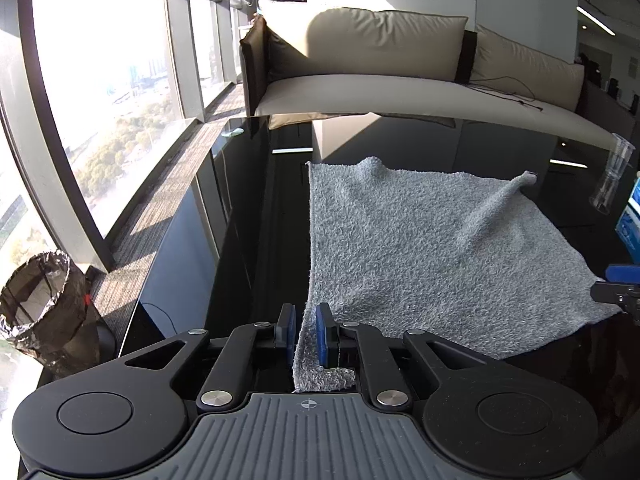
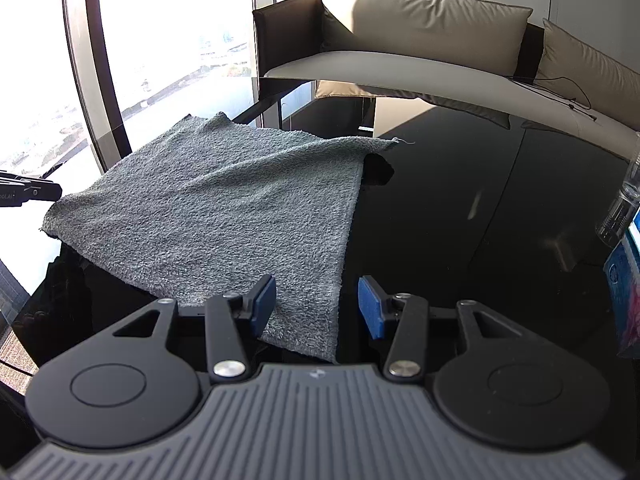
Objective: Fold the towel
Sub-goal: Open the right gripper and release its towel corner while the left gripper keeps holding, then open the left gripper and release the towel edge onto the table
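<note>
Two hand-held grippers sit at the near edge of a glossy black table [image 2: 460,208], both pointing across it toward a beige cushioned sofa [image 1: 380,48]. The left gripper [image 1: 306,330] is held low and level; its blue-padded jaws are closed on the near left corner of a grey terry-cloth towel [image 1: 420,248], and a short flap of the cloth hangs back between the fingers. The right gripper [image 2: 316,306] is also level, with its jaws spread wide; the near right corner of the towel lies between them, touching the left pad [image 2: 262,304] but clear of the right one. In the left wrist view the tip of the right gripper shows at the towel's right edge.

The towel lies spread on the table as one layer, roughly square, with a raised crease running toward its far right corner and a small hump at the far edge. Its near edge is lifted slightly off the table surface.

A clear plastic cup [image 1: 614,176] stands upright near the right edge of the table, well apart from the towel; its contents cannot be made out. Just beside it is a blue-and-white carton [image 2: 624,264], only partly in view. On the carpeted floor to the left of the table, beside the window, stands a dark round waste bin lined with a clear plastic bag [image 1: 44,312]; whether anything lies inside it cannot be told.
</note>
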Tool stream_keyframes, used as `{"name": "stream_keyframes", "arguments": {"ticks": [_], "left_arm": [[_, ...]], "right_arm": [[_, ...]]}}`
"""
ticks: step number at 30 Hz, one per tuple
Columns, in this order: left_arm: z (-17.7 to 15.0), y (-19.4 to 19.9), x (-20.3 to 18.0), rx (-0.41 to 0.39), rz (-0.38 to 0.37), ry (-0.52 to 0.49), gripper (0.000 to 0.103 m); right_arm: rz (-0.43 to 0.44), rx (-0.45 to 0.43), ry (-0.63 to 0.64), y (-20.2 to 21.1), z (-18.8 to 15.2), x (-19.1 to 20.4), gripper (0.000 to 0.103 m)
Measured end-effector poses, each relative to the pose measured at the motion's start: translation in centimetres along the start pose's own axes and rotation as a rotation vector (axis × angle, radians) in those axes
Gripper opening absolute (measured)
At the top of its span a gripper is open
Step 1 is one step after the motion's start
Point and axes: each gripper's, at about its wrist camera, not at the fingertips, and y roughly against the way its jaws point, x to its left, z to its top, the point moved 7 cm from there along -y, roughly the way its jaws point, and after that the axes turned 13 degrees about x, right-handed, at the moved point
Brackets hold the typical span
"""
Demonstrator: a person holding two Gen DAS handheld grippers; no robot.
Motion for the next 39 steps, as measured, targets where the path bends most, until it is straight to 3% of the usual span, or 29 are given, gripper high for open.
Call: {"name": "stream_keyframes", "arguments": {"ticks": [13,28,35,39], "left_arm": [[-0.4,-0.3,-1.2,0.0,0.026,-0.029,0.012],[-1.4,0.4,-1.9,-0.003,0.023,-0.044,0.018],[-0.9,0.5,-1.9,-0.026,0.01,-0.031,0.021],[-0.9,0.5,-2.1,-0.033,0.003,-0.023,0.033]], "right_arm": [[-0.145,0.034,0.053,0.8,-1.2,-0.1,0.048],[-0.196,0.051,-0.005,1.5,-2.4,-0.8,0.048],[-0.191,-0.009,-0.1,2.4,-1.9,-1.8,0.048],[-0.108,-0.06,-0.166,2.6,-1.2,-1.5,0.049]]}}
